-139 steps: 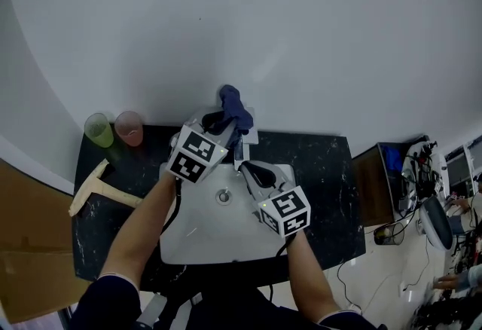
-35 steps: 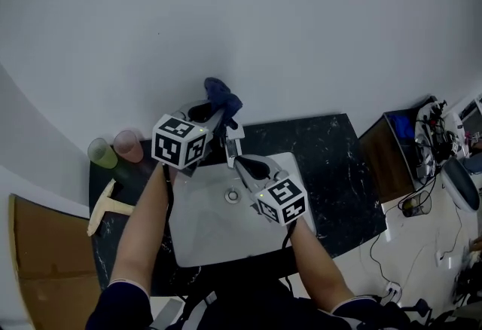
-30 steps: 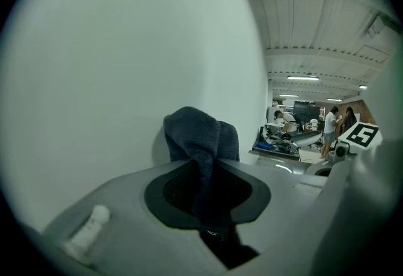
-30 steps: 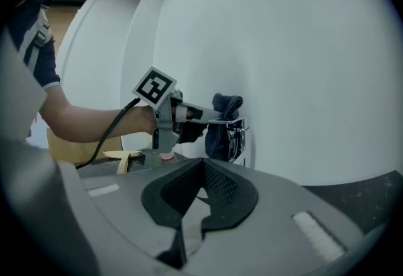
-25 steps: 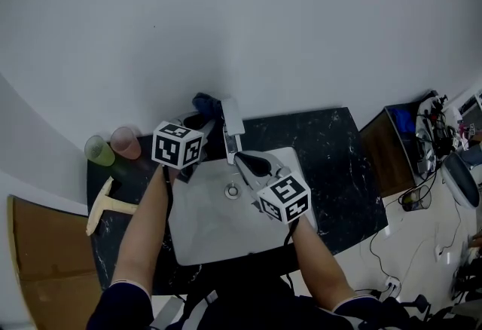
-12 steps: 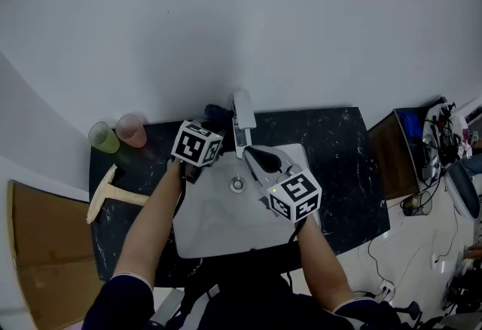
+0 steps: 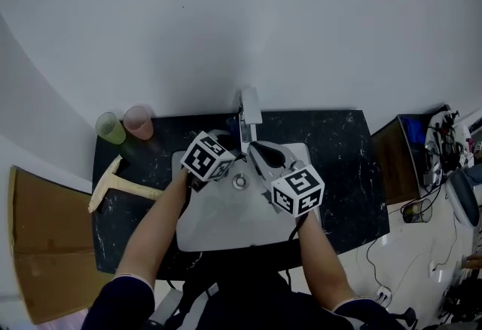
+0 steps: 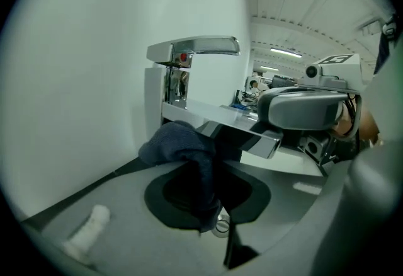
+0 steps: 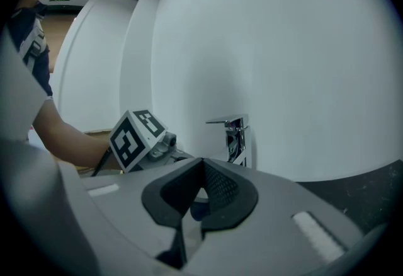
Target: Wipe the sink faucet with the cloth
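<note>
A bunched dark-blue cloth [image 8: 179,145] hangs just under the flat spout of the upright chrome faucet [image 8: 189,48]

We see the sink [image 7: 226,224] set in the counter [image 7: 339,163], with the faucet [image 7: 248,105] at its back edge. The cloth [image 8: 182,145] sits just beneath the spout. Left of the sink lies a T-shaped tool [image 7: 113,182]; behind it stand a cup [image 7: 111,127] and a second cup [image 7: 138,122].

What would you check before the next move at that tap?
1. Grip: ok, the left gripper pinches the dark blue cloth.
2. Contact with the faucet: cannot tell, the cloth bunches just under the spout.
3. Water off: ok, no stream shows.
4. Path clear of the right gripper: probably not ok, it is shut, empty and close beside the spout.
5. Clear of the green cup and pink cup: ok, both stand at the counter's back left corner.
</note>
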`<state>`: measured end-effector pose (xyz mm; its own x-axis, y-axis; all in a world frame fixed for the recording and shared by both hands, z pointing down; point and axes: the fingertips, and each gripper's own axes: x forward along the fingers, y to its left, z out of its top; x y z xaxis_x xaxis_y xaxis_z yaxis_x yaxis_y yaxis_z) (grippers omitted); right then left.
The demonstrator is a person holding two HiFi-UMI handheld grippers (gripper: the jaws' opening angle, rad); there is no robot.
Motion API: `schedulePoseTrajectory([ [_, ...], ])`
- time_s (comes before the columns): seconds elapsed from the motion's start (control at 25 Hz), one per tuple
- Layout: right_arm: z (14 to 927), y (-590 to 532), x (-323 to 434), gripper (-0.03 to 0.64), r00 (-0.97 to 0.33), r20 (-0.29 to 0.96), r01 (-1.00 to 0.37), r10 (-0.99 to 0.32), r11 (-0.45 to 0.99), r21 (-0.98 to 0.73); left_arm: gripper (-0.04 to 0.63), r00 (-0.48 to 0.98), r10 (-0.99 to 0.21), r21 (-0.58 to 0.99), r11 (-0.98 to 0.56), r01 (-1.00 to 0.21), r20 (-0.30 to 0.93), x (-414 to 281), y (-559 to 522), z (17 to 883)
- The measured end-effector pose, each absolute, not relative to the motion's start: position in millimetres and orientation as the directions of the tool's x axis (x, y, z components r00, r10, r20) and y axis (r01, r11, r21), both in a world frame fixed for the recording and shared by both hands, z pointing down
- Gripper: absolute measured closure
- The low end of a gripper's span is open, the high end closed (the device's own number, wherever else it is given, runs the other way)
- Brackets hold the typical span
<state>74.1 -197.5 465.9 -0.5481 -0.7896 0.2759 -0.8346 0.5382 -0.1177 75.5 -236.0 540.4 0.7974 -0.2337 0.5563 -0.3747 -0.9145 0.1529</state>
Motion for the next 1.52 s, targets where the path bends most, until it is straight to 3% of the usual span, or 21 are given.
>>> schedulePoseTrajectory([
  [0.24,465.5,-198.1,73.7,0.612,-0.559,0.278,-0.828,-0.781,0.547,-0.128,0.537,0.828,-0.263,0.113,-0.926,-0.361,0.495,81.1,-231.4,527.5],
  [0.76,465.0,-202.8,74.1,0.612,-0.563,0.289,-0.825,-0.774,0.546,-0.144,0.537,0.861,-0.202,0.121,-0.95,-0.289,0.466,68.2,-193.8,521.6],
  [1.52,465.7,-201.4,72.1,0.611,-0.589,0.267,-0.808,-0.763,0.563,-0.175,0.537,0.778,-0.397,0.119,-0.853,-0.509,0.487,66.8,-267.6,530.4],
])
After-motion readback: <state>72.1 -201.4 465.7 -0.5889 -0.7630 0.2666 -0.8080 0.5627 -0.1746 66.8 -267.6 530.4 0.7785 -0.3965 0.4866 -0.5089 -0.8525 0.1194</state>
